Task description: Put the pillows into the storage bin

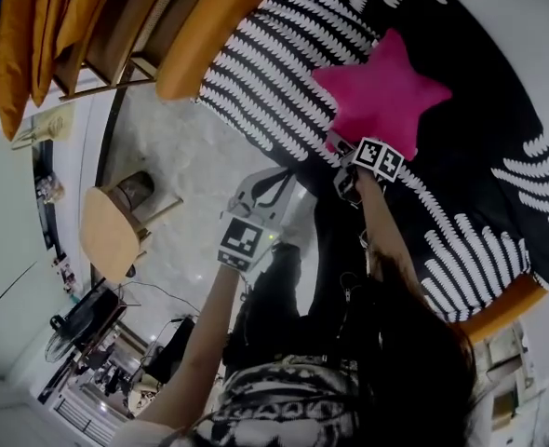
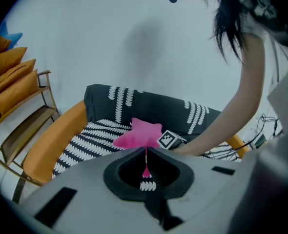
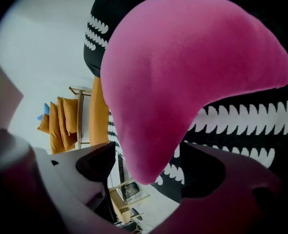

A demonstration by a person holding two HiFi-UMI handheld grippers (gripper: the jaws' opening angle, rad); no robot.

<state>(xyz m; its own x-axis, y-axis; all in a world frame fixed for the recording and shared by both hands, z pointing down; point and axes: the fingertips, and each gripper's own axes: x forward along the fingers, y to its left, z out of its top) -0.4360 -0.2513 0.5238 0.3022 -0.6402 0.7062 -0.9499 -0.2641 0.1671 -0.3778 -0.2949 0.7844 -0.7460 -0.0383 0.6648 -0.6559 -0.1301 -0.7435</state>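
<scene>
1. Nearest the person, the left gripper (image 2: 145,151) hangs low with its jaws pressed together. Nothing sits between them, so that hand is idle.
2. A little further out, the right gripper (image 3: 149,172) is right at the work. Its jaws stand wide apart, and one arm of the pink star pillow (image 1: 381,91) pokes down between them. There's a gap on each side, so the pads aren't pressing and nothing is held.
3. The star pillow lies flat on the black-and-white patterned surface (image 1: 498,240), which has orange padded sides (image 1: 209,26). The left gripper view shows a raised patterned back behind it. It looks more like a low seat than a bin to me, but I can't say for certain.
4. Farther off, beyond the orange side, a stack of orange cushions (image 1: 23,35) rests on a wooden rack (image 1: 98,73). They are well apart from both grippers and untouched.
5. I can't pick out any plain storage bin in these views.
6. My call on progress:
   - If the patterned piece is a seat, the task has barely started. The right jaws are poised for the first pickup, and the carry and drop are all to come.
   - If it is the bin, the star is already in.
   - Either way, the orange cushions look like work left to do.
</scene>
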